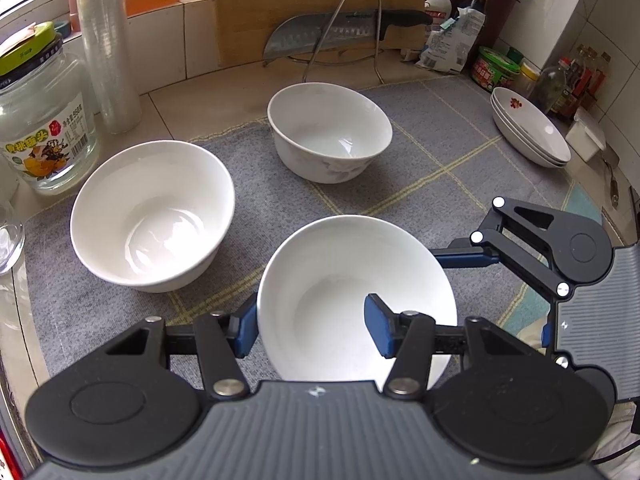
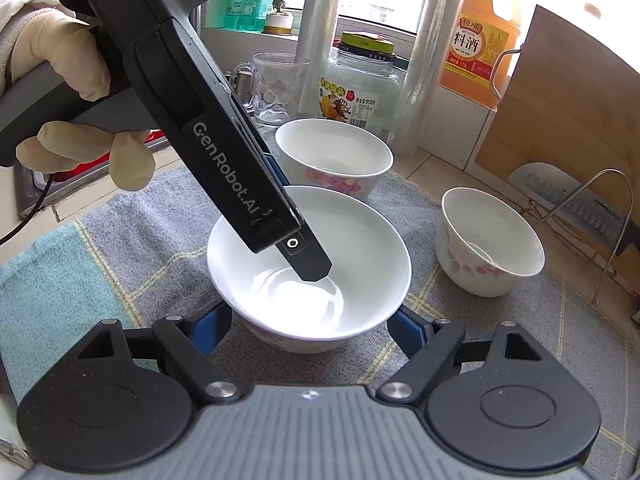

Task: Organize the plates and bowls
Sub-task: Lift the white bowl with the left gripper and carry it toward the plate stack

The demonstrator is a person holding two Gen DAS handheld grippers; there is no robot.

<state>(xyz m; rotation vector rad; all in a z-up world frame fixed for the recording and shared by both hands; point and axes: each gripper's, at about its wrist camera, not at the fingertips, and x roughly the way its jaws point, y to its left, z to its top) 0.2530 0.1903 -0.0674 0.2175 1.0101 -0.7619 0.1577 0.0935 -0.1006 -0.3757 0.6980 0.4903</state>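
Note:
Three white bowls stand on a grey checked mat point(image 1: 440, 140). My left gripper point(image 1: 312, 330) is shut on the wall of the nearest bowl point(image 1: 332, 280), with one blue pad outside its left side and the other inside. In the right wrist view its inner finger point(image 2: 310, 260) reaches into that bowl point(image 2: 360, 240). My right gripper point(image 2: 312, 330) is open, with its pads spread wide on either side of the same bowl's lower wall. A second bowl point(image 1: 152, 216) stands at the left and a third point(image 1: 328, 128) farther back. Stacked plates point(image 1: 532, 132) with a red motif lie at the far right.
A glass jar point(image 1: 44, 120) and a cling-film roll point(image 1: 108, 40) stand at the left edge. A cleaver point(image 1: 320, 36) rests in a wire rack against a wooden board at the back. Condiment bottles crowd the right corner. A gloved hand point(image 2: 72, 72) holds the left gripper. A glass mug point(image 2: 272, 88) stands behind.

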